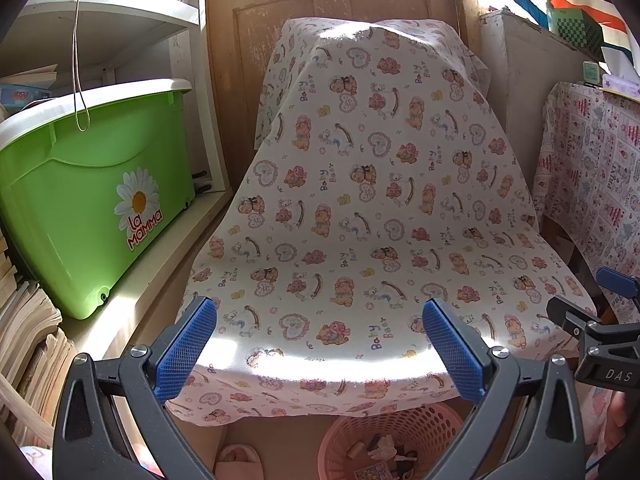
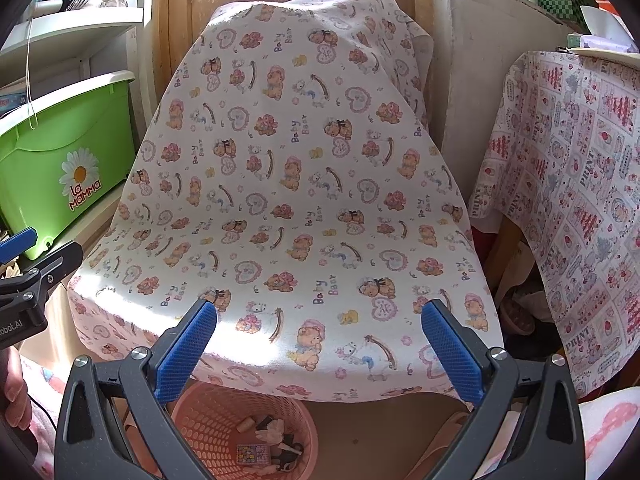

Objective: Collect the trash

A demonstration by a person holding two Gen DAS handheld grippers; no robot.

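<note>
perforated pink plastic basket (image 2: 240, 432) holds scraps; left gripper (image 1: 320, 344), right gripper (image 2: 319, 344) jaws spread, nothing grasped.

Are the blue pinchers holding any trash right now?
No. The left gripper and the right gripper are both open and empty. The trash lies in the pink basket below them.

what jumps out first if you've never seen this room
The eye lands on the chair in the middle, draped in a white cloth printed with little bears and hearts. To its left sits a bright green storage box with a daisy sticker, and low in front stands a pink basket already holding bits of trash. Both the left gripper and right gripper hang open and empty over the seat.
</note>
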